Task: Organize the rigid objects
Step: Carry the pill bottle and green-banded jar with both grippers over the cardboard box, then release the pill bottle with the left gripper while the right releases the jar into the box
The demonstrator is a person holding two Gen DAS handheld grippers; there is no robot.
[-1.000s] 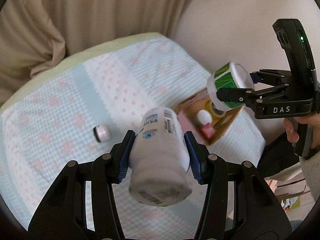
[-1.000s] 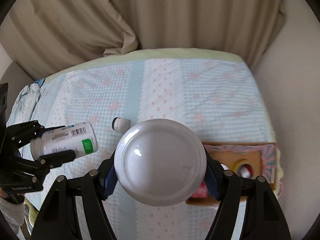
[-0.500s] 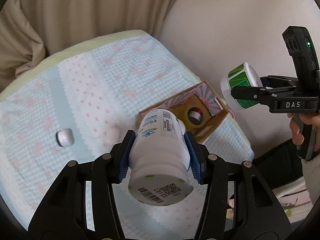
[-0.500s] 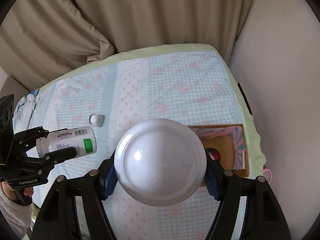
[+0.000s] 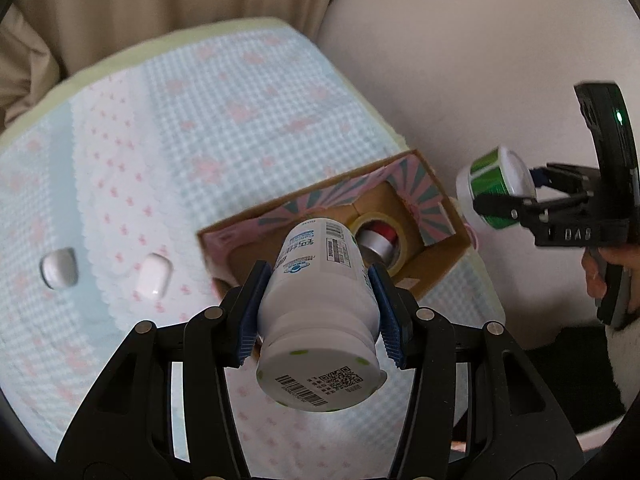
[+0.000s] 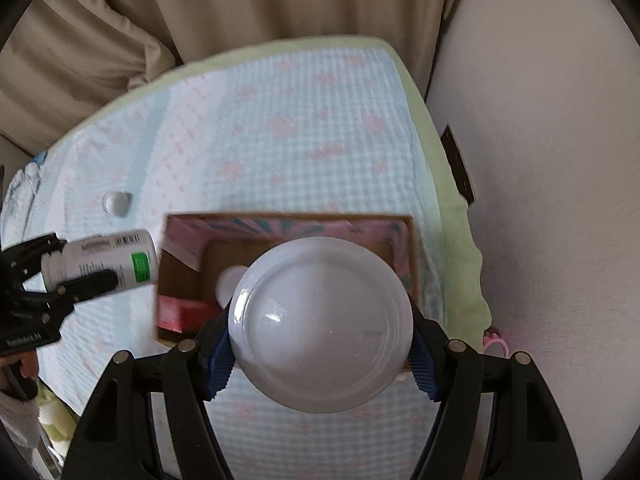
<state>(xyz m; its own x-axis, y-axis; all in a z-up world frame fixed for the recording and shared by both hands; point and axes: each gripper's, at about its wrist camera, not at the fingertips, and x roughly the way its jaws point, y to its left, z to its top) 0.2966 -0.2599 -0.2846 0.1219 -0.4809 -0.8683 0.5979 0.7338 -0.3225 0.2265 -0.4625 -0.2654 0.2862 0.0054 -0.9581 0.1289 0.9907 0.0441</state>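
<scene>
Both hands carry loads over the bed (image 5: 248, 128). The left gripper (image 5: 318, 312) has its jaws clamped on a white bottle (image 5: 320, 300) by its waist, above the box (image 5: 436, 264). The right gripper (image 6: 320, 354) squeezes a round jar (image 6: 320, 332) over the same box (image 6: 180, 248). Both look stiff, light and smooth-walled, so likely slippery; mid-body holds suit them.

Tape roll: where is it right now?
In the left wrist view the tape roll sits inside the cardboard box on the bed, just past the white bottle held in the left gripper.
</scene>
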